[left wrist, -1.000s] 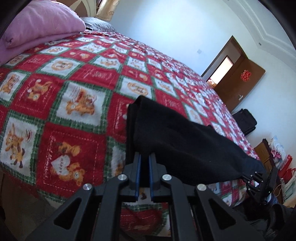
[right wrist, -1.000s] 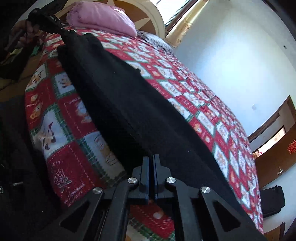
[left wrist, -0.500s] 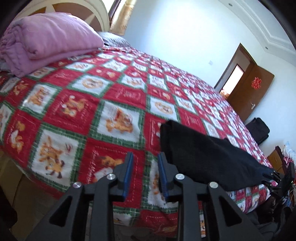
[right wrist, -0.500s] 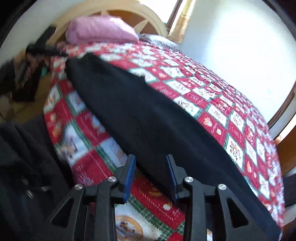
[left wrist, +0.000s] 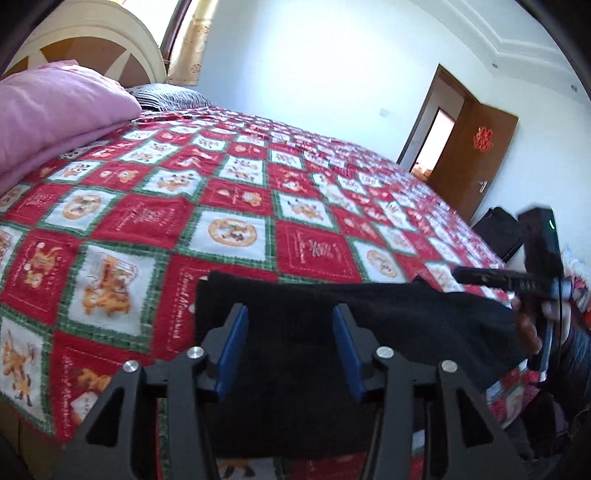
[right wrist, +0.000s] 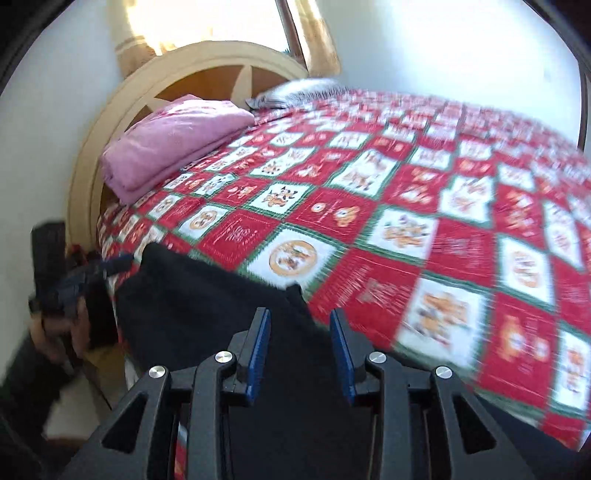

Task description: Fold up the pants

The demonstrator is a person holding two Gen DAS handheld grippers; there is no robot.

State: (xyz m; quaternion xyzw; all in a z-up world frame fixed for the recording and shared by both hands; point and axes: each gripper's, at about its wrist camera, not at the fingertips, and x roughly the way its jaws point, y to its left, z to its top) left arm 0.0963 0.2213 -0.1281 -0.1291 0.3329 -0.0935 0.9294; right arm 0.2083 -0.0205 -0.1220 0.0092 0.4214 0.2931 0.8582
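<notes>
The black pants (left wrist: 332,332) lie folded along the near edge of the patchwork bedspread (left wrist: 236,206). The left gripper (left wrist: 290,347) and right gripper (right wrist: 299,350) hover over them, jaws wide and empty. For the next fold, pinch every layer at matching corners, so the edges meet squarely.

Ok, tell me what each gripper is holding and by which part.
Nothing: the left gripper and right gripper are both open above the black pants.

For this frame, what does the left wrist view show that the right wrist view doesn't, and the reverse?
Only the left wrist view shows the open brown wooden door and a black bag on the floor.

Only the right wrist view shows the bright window.

Both show the black pants on the red patchwork bedspread, the folded pink blanket, the cream arched headboard, and the open left gripper and right gripper over the pants.
</notes>
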